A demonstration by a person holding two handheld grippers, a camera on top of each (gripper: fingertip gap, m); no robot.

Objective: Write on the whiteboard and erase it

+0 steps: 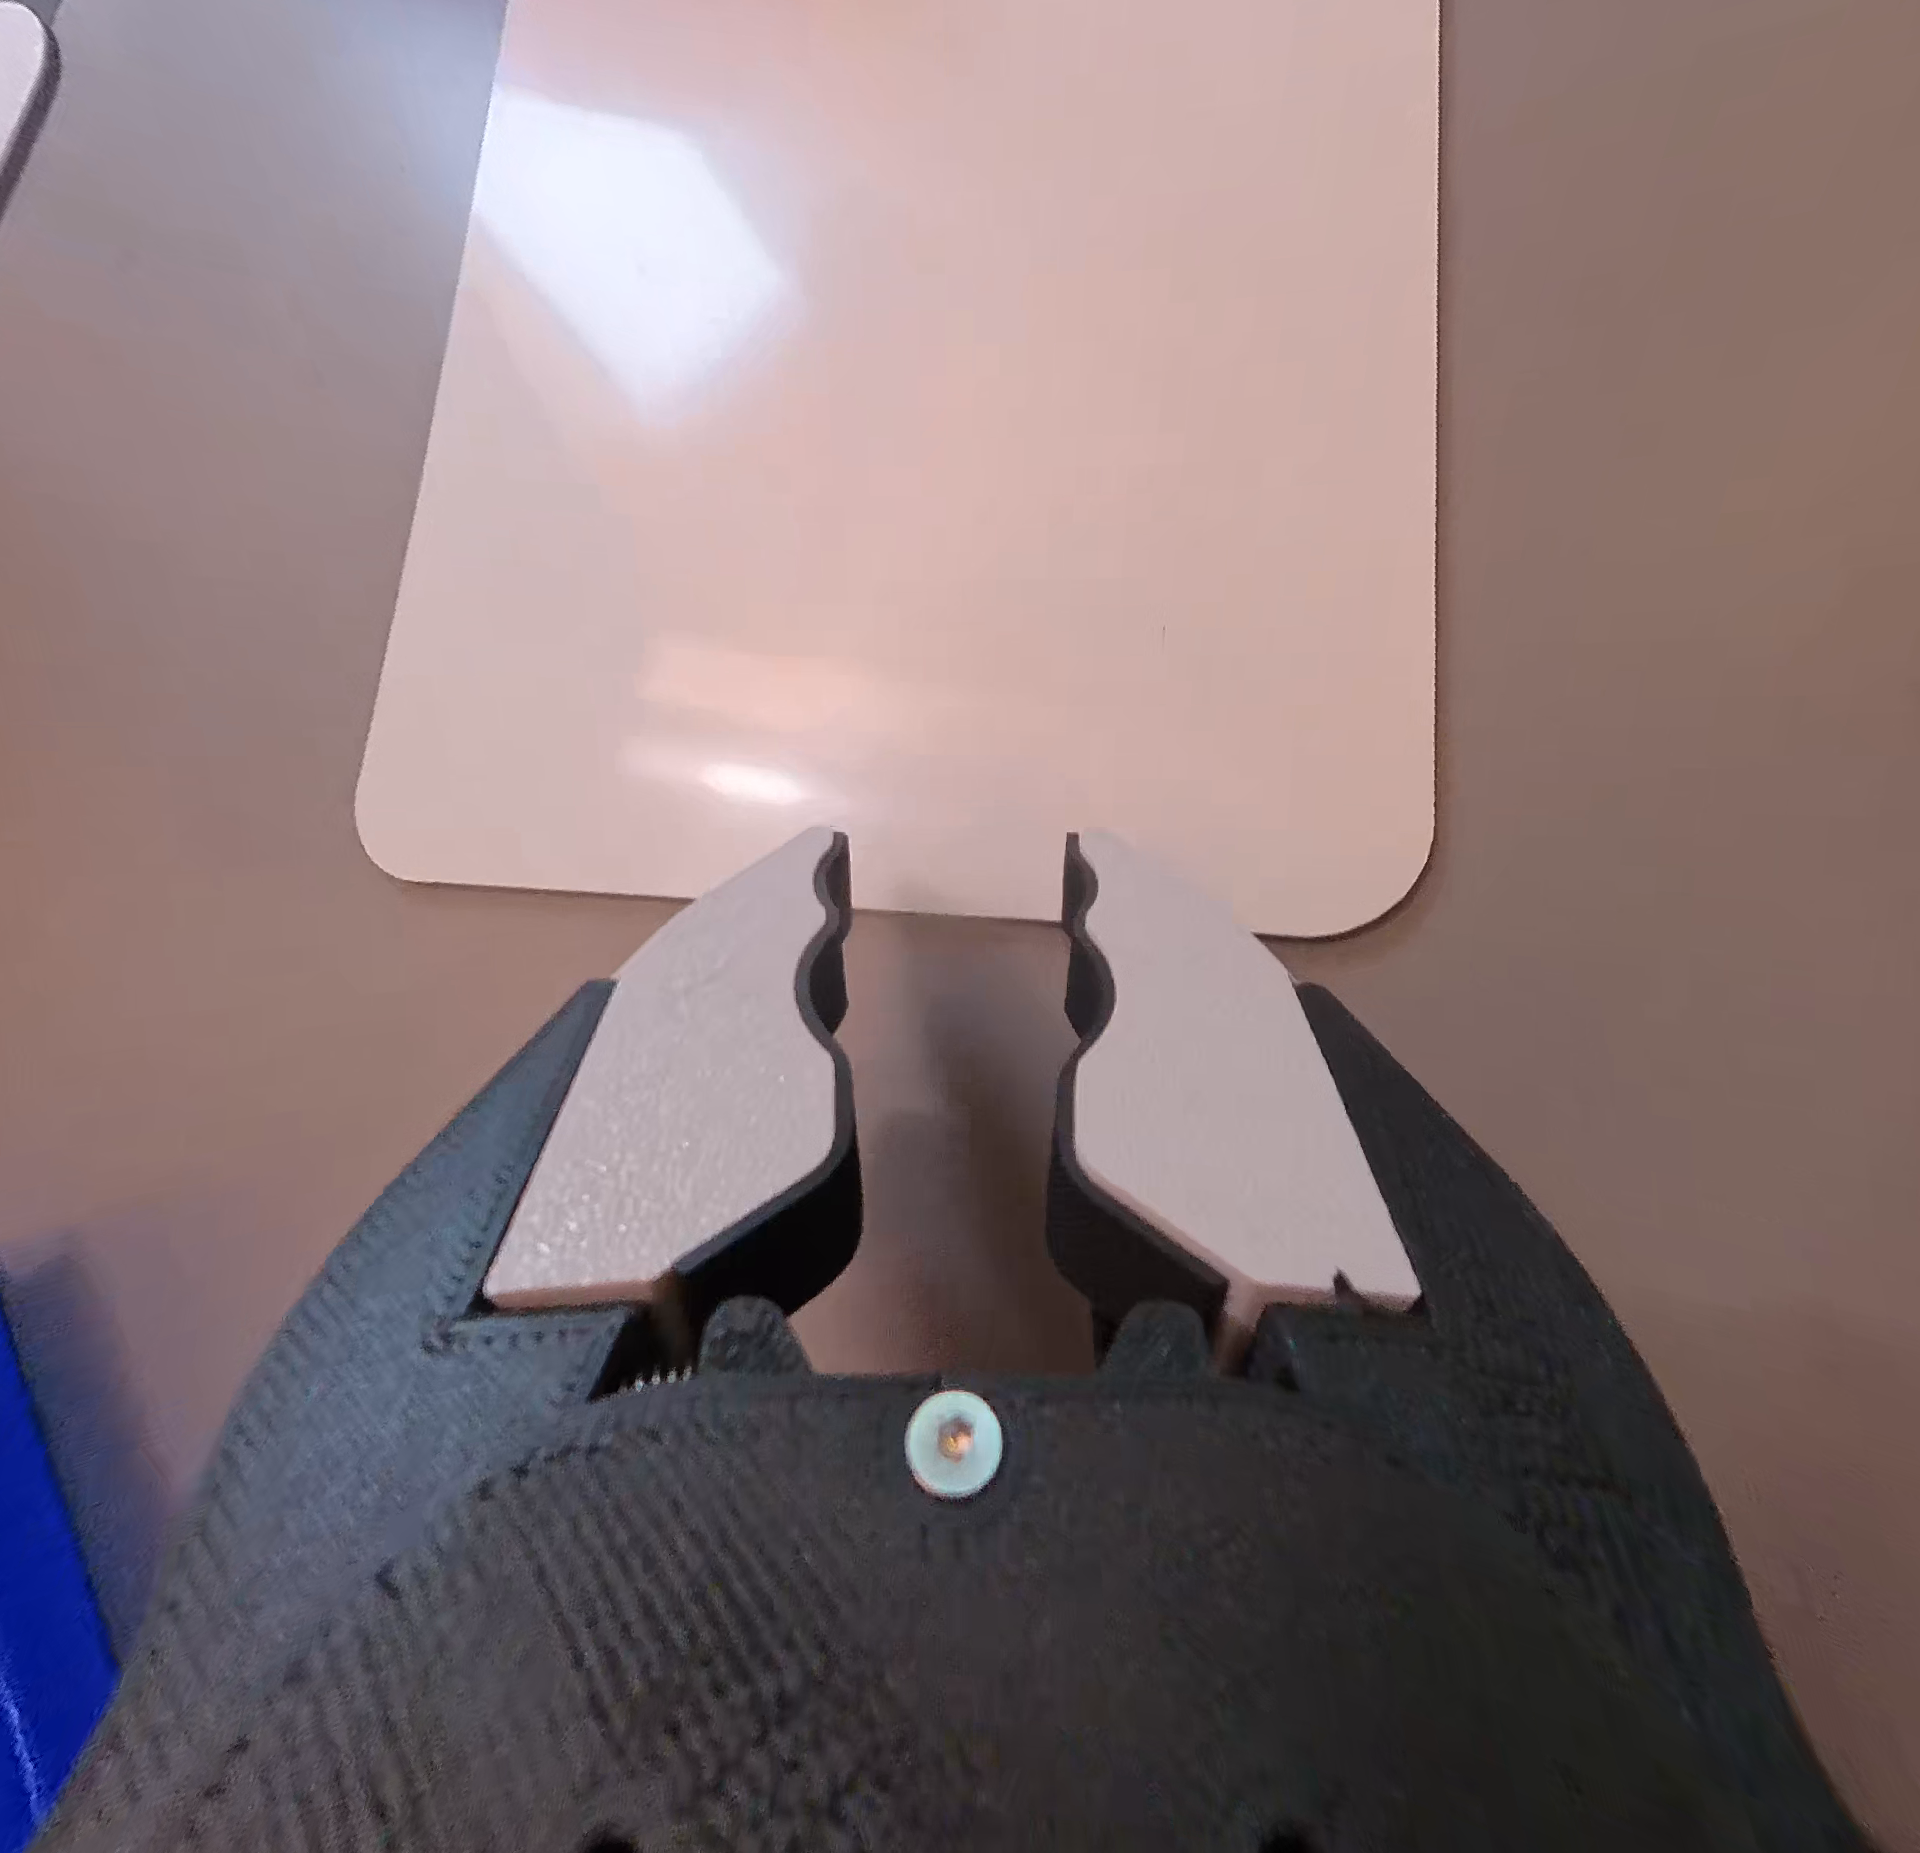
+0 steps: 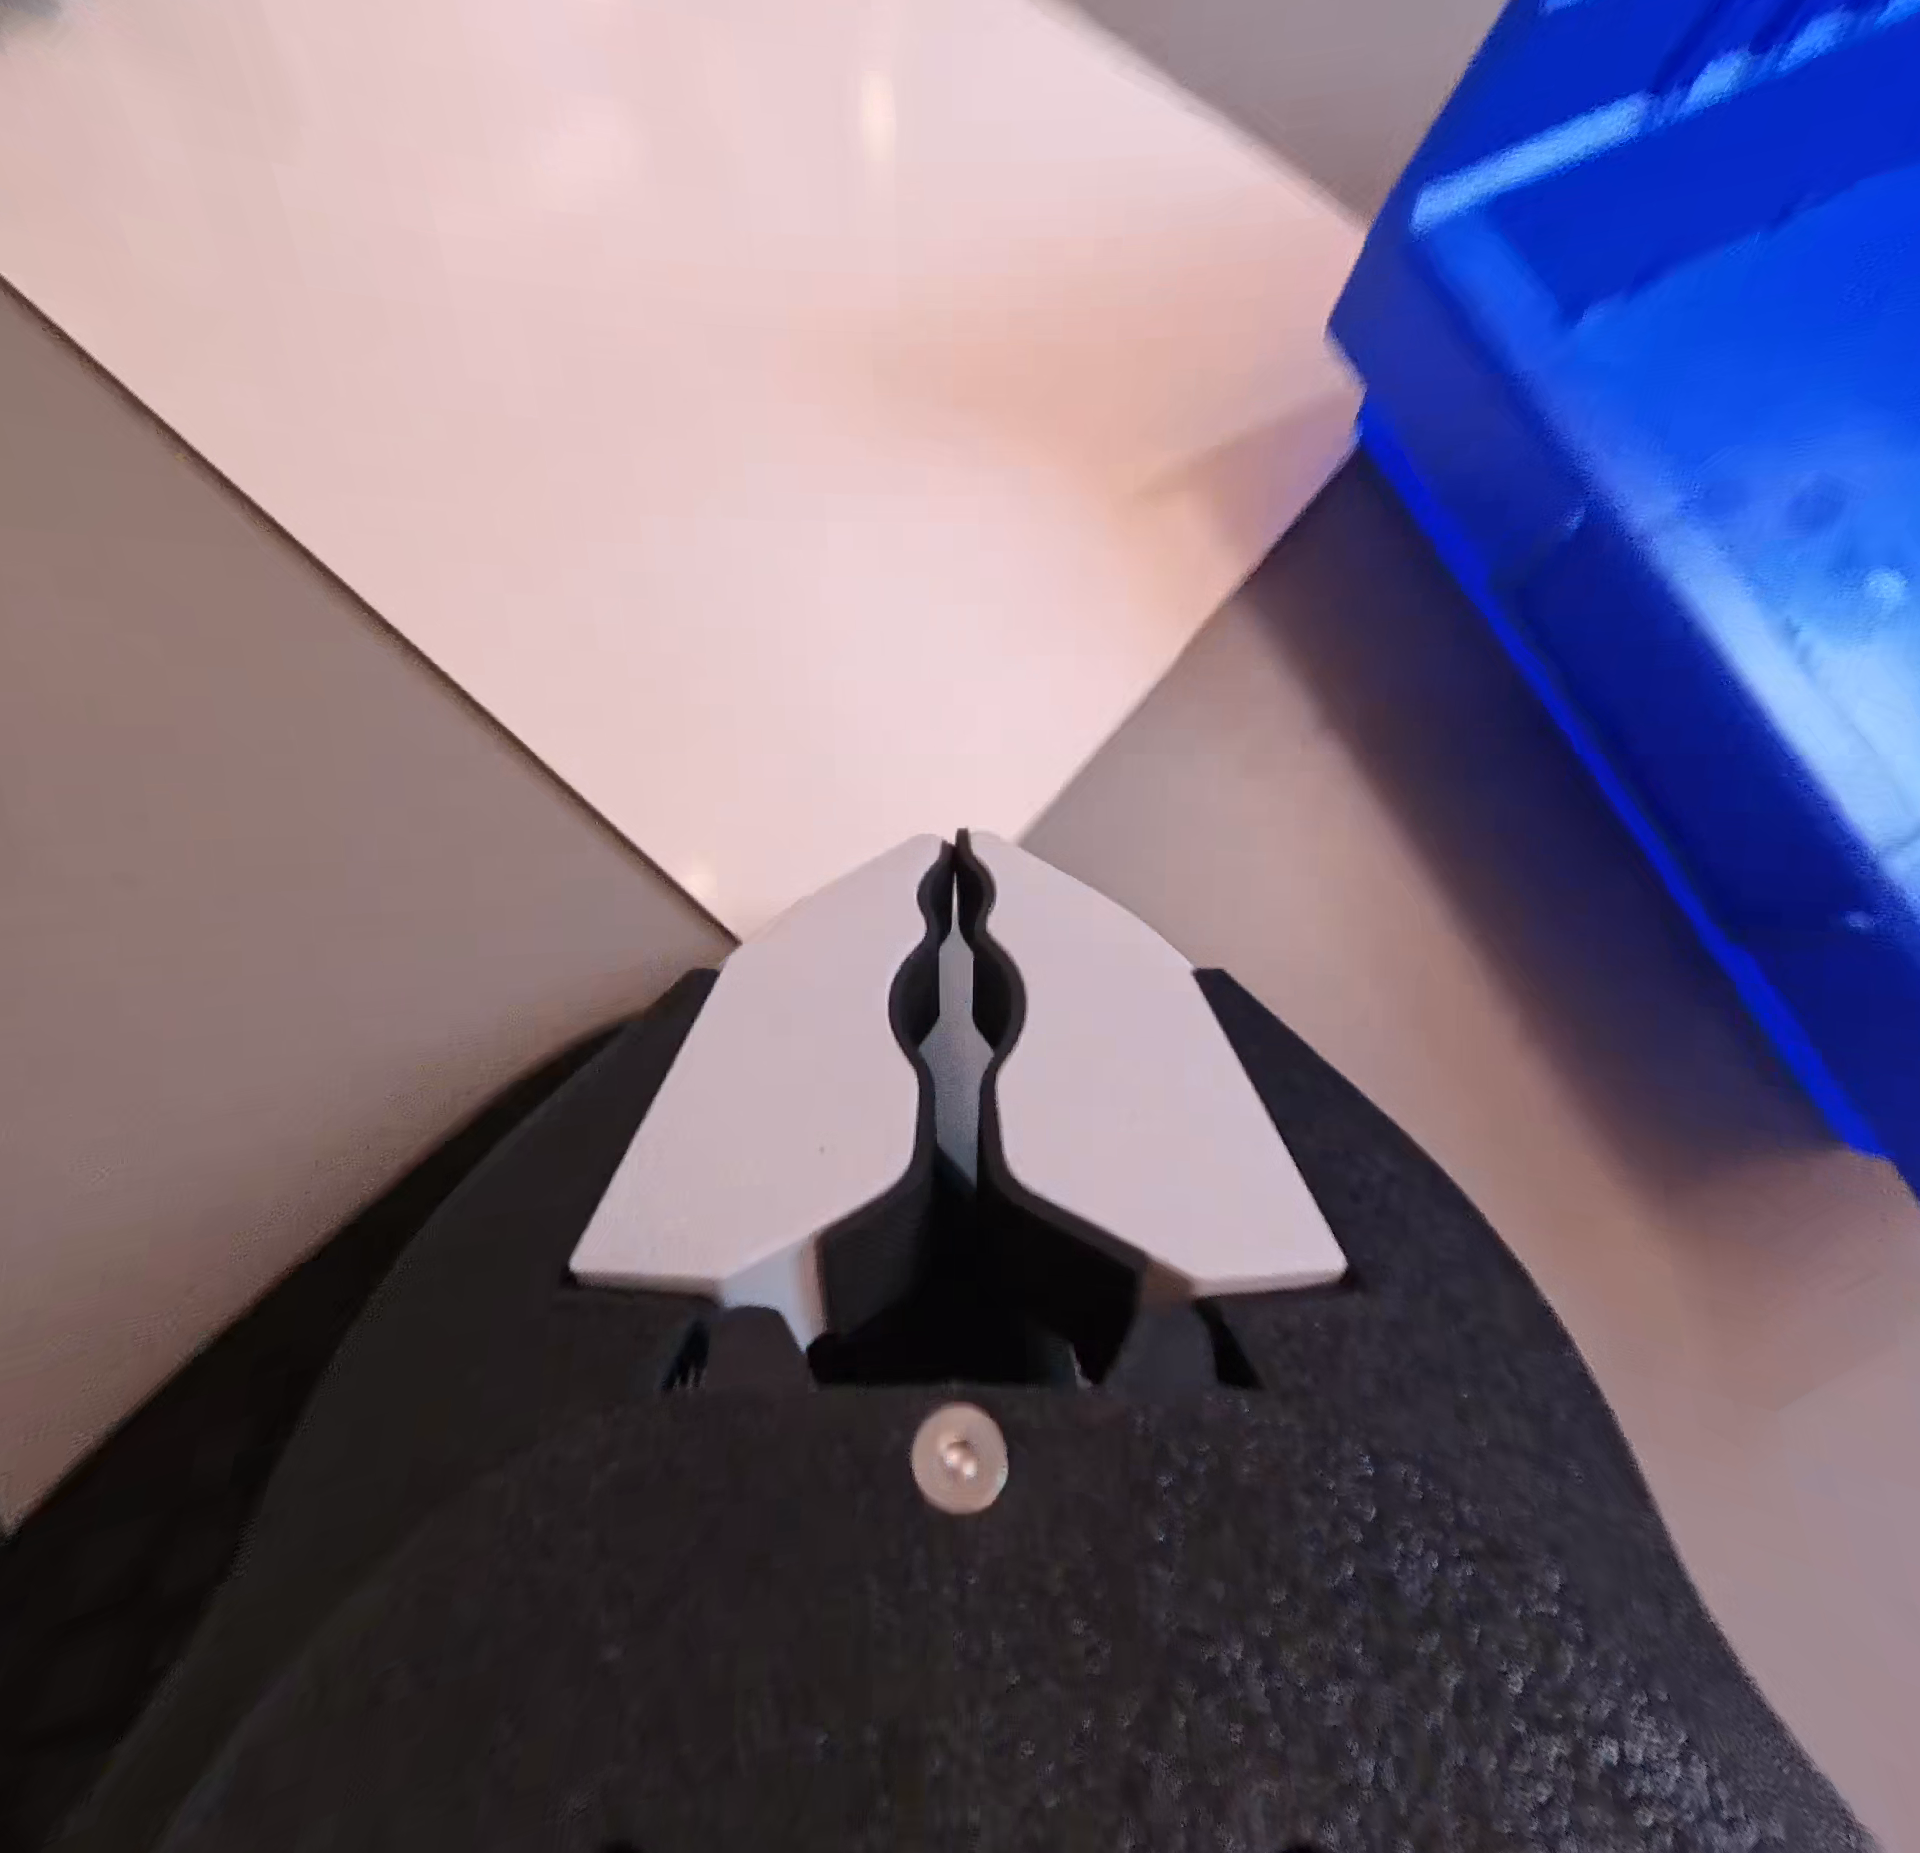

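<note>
A blank glossy whiteboard [image 1: 935, 432] with rounded corners lies flat on the brown table. My left gripper [image 1: 958, 847] hovers over its near edge, open and empty. In the right wrist view the whiteboard [image 2: 644, 390] lies at an angle, one corner pointing toward me. My right gripper [image 2: 956, 837] is over that corner, its fingers closed together with nothing visible between them. No marker or eraser shows in either view.
A blue plastic bin [image 2: 1683, 473] stands right of the board in the right wrist view. A blue edge [image 1: 42, 1512] shows at the lower left of the left wrist view. A second pale board's corner [image 1: 21, 89] lies at the far left.
</note>
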